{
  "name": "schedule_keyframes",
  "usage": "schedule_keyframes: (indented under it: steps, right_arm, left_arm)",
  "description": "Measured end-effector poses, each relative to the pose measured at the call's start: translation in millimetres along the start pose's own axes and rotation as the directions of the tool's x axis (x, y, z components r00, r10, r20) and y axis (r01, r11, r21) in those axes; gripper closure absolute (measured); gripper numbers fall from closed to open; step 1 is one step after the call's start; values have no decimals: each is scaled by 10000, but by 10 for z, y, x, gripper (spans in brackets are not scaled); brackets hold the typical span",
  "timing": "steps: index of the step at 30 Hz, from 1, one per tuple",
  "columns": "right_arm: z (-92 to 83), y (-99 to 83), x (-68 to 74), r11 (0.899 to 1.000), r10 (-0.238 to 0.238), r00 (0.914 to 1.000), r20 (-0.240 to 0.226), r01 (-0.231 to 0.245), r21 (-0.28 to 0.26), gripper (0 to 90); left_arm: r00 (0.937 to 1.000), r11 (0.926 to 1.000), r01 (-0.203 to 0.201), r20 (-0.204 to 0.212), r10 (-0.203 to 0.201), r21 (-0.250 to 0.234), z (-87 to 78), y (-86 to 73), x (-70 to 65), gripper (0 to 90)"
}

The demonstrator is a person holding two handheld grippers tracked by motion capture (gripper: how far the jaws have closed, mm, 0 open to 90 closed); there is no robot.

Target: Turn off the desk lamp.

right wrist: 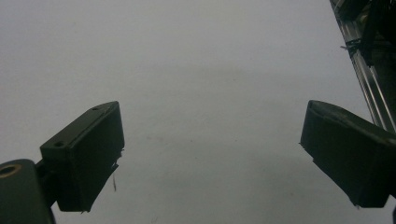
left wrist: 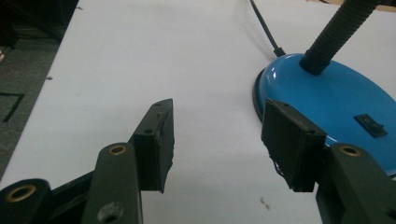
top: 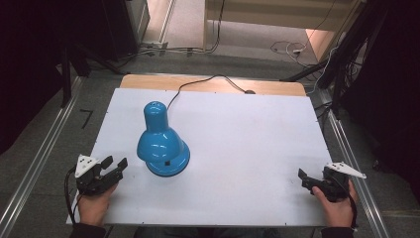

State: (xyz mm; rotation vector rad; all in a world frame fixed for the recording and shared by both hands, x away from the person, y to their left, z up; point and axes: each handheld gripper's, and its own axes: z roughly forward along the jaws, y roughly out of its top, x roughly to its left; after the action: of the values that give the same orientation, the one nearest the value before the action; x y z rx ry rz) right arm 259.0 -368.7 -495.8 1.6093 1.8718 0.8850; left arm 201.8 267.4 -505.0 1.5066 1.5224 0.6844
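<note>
Stood upright left of the bench's [top: 257, 148] middle: blue desk lamp [top: 162, 144], shade tipped down, cord trailing back. Beside its base, left gripper [top: 114, 166], jaws apart, nothing between. Right gripper [top: 303, 176] well apart, jaws wide, empty; lamp judged not yet grasped.

The lamp [left wrist: 327, 98] is cut off by the left gripper view's edge, its shade out of frame.

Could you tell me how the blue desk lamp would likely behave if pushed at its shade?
The blue desk lamp would probably bend first: its black ribbed neck looks flexible. The wide base should resist tipping. Its glossy shell may slip between jaws, and the cord could drag.
</note>
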Motion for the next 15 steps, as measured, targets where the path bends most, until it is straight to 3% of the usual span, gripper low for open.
schedule_keyframes:
  steps: [15]
  right_arm:
    - [3,-1,1,10000,-41,10000,6,41,-9,49]
  left_arm:
    - [9999,9999,-111,2,111,56,-87,-32,55,433]
